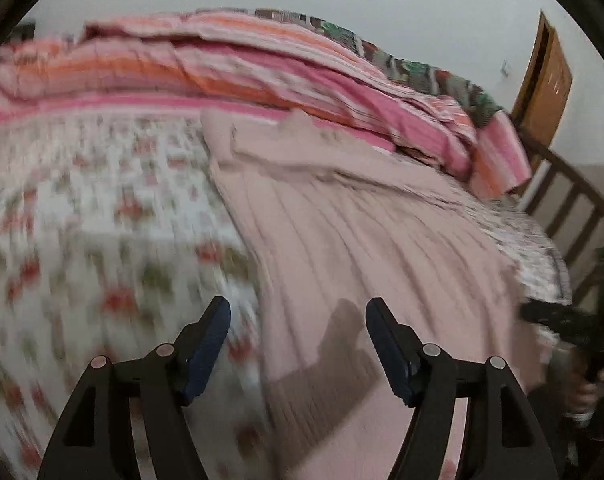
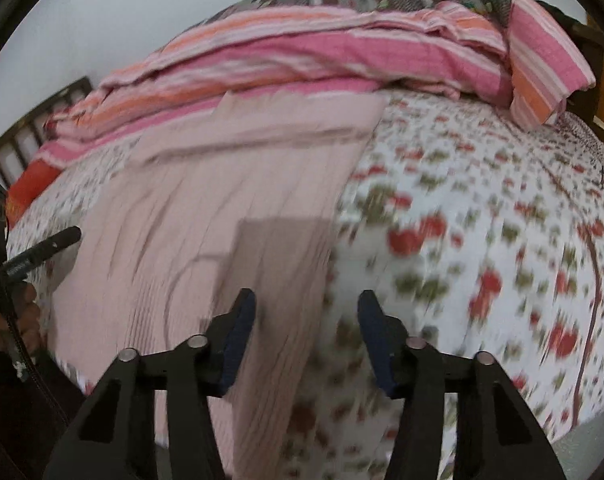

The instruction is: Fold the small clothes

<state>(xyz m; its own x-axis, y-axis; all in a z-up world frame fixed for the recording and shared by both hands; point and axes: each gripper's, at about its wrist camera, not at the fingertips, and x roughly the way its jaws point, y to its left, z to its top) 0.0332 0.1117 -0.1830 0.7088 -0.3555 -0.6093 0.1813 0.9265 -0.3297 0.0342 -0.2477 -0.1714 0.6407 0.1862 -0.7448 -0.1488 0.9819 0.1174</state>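
Observation:
A pale pink ribbed garment (image 1: 362,220) lies spread flat on the floral bedsheet (image 1: 82,220); its far end is folded into a band near the striped blanket. My left gripper (image 1: 297,304) hangs open above the garment's left edge, one finger over the sheet and one over the cloth. In the right wrist view the same garment (image 2: 222,184) fills the left half. My right gripper (image 2: 306,294) is open over its right edge, with the cloth's border running below the gap and no pad pressing on it. Both views are blurred.
A pink and orange striped blanket (image 2: 322,52) is heaped along the far side of the bed, with a patterned cover behind it. A wooden bed rail (image 1: 574,200) and a door (image 1: 546,84) stand at the right. A hand (image 1: 586,396) grips the other tool.

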